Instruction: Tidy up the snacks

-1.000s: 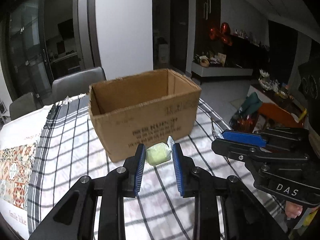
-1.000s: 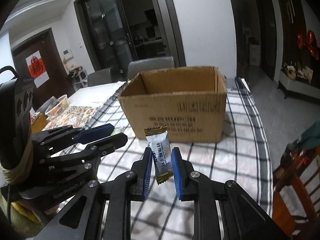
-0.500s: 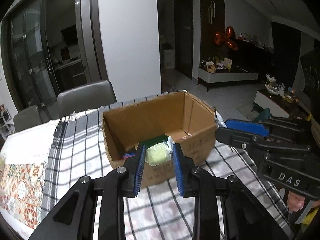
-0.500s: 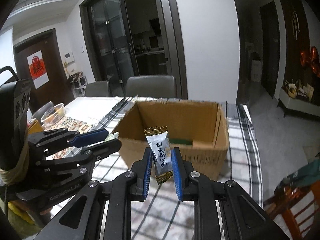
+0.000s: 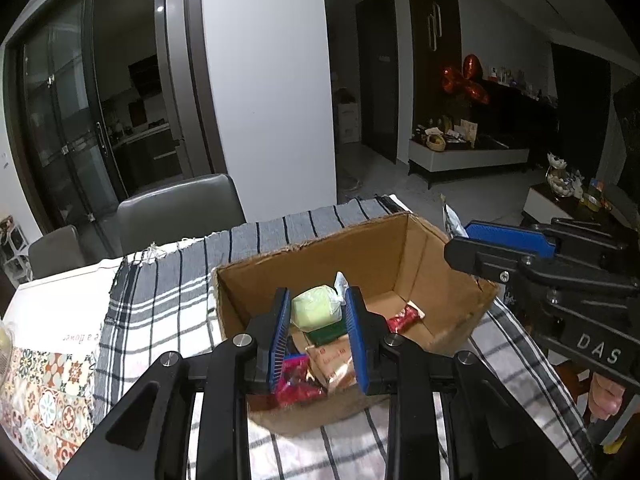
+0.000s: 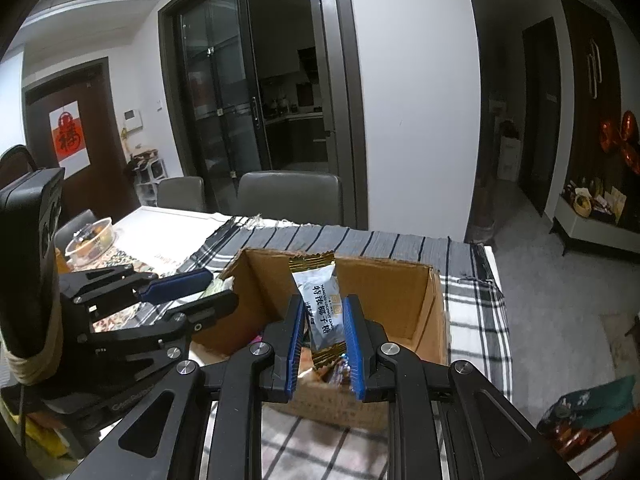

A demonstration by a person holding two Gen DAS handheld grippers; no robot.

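An open cardboard box [image 5: 436, 264] stands on a checked tablecloth; it also shows in the right wrist view [image 6: 400, 300]. Inside lie several wrapped snacks, among them a red one [image 5: 404, 316], a pink one [image 5: 296, 384] and a green one [image 5: 326, 332]. My left gripper [image 5: 318, 316] is shut on a pale green wrapped snack [image 5: 316, 310], held above the box's near side. My right gripper [image 6: 323, 330] is shut on a grey sachet with gold ends [image 6: 322, 308], also above the box. Each gripper shows in the other's view, the right one [image 5: 504, 240] and the left one [image 6: 188, 288].
The checked cloth [image 5: 160, 292] covers the table, with a patterned mat [image 5: 44, 388] at the left. A clear bowl of food [image 6: 90, 240] sits at the far left. Grey chairs [image 6: 290, 196] stand behind the table. The table's right edge [image 6: 500, 312] drops to the floor.
Both grippers have risen and moved forward with their snacks, from in front of the box's side to above its open top. The box's contents have come into view.
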